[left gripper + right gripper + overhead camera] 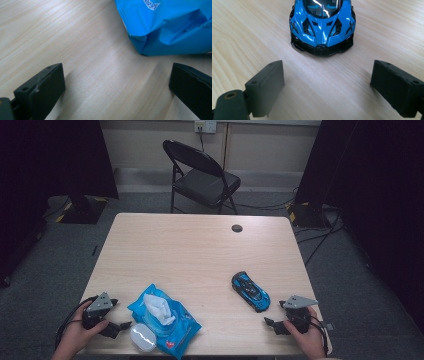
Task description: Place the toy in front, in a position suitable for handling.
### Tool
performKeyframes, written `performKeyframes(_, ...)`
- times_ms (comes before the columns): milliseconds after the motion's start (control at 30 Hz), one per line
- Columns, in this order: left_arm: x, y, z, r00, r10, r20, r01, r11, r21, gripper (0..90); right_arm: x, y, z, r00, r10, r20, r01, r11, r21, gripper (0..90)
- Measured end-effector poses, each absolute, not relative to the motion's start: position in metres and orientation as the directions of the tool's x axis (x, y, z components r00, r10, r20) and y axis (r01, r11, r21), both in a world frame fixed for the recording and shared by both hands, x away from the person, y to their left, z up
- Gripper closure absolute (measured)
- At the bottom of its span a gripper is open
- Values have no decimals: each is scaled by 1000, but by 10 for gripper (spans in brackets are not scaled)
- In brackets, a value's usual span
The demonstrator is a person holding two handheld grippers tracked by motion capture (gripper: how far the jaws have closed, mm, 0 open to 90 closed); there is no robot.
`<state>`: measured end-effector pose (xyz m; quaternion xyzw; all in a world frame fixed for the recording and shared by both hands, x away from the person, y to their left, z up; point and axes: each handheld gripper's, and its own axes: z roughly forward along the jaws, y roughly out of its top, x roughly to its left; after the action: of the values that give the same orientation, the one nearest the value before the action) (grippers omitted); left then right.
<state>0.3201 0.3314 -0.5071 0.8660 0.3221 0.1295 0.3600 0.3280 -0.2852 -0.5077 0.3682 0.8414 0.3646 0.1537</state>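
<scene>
Blue toy car [322,25] and wipes pack [170,25] just ahead of wide-parted, empty jaws

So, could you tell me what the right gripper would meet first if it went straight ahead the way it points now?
Most likely the blue toy car: it sits nose-on just beyond the open right gripper, with bare table between them.

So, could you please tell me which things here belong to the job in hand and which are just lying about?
In the job:
- blue toy car, ahead of the open right claw
- blue wipes pack, ahead of the open left claw

Lying about:
- white oval case
- folding chair
</scene>
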Motion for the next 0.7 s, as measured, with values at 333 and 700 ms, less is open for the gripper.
performKeyframes(333,317,332,-501,783,622,-12,453,-558,695,85,328,-285,-508,-679,734,10,510,462,726,110)
performKeyframes(700,309,328,-475,808,589,25,403,-583,705,157,324,-273,-496,-687,726,20,507,459,730,135)
